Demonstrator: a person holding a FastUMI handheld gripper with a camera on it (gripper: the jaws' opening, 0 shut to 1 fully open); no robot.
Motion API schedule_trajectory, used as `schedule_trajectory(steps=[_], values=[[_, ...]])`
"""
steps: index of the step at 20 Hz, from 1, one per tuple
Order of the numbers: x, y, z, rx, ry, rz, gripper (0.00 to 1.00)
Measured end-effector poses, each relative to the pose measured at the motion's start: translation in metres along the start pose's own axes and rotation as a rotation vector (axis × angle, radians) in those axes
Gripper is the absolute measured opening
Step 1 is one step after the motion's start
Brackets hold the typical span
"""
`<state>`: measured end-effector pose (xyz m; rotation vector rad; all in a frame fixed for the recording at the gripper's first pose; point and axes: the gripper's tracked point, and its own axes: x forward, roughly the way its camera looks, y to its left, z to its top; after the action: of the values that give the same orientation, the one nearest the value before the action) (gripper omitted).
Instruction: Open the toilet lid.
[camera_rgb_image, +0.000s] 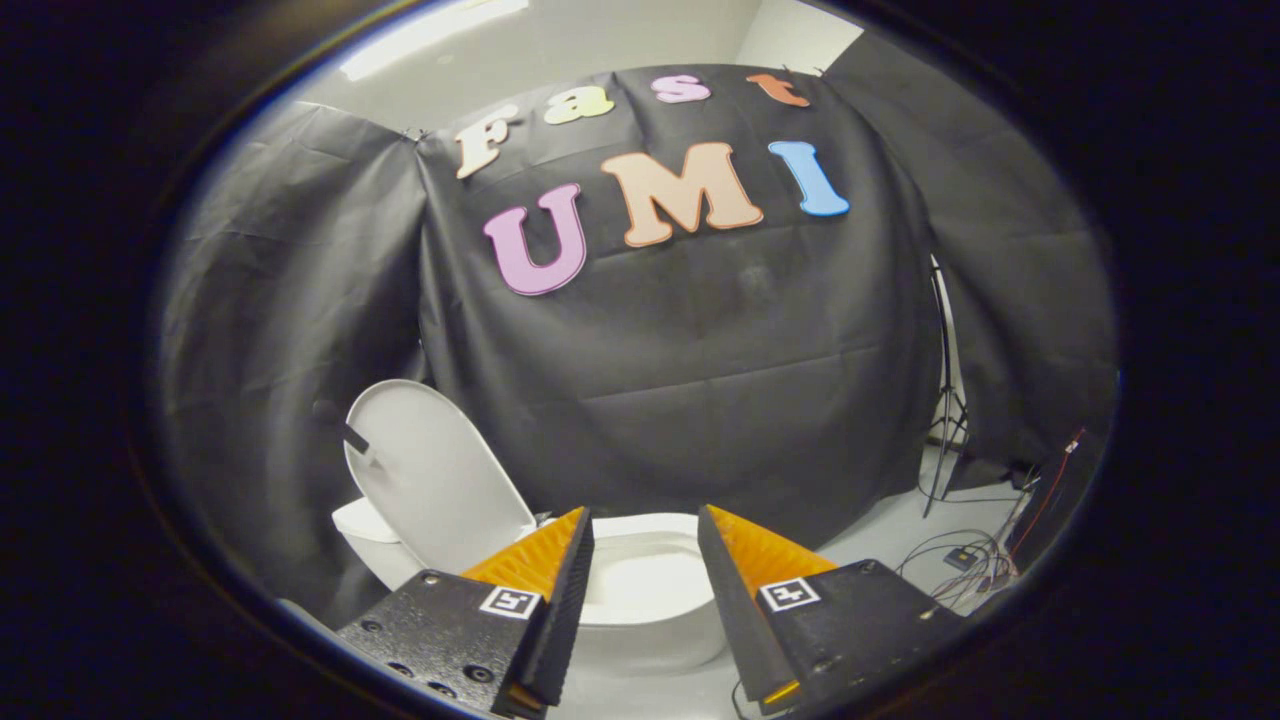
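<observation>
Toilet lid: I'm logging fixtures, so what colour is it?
Plain white, seen in the gripper view: the toilet lid stands raised, beyond the open hand-held gripper.

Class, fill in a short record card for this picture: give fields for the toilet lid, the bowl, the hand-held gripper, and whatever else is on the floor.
toilet lid: raised, standing upright behind the bowl
toilet bowl: white, uncovered, seen between and just beyond the fingers
hand-held gripper: open, fingers apart, touching nothing
task state: lid looks already open
tripod stand: upright beside the cloth wall
cables: loose tangle on the floor near the stand
</observation>
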<state>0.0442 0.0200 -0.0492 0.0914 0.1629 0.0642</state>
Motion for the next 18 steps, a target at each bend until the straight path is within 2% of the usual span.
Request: schedule_trajectory(steps=[4, 8, 12, 18], values=[[0.009, -0.019, 0.002, 0.043, 0.002, -0.048, 0.65], [0.040, -0.033, -0.019, 0.209, 0.029, -0.092, 0.65], [0.075, -0.043, -0.054, 0.343, 0.081, -0.100, 0.65], [0.114, -0.061, -0.107, 0.652, 0.072, -0.086, 0.63]])
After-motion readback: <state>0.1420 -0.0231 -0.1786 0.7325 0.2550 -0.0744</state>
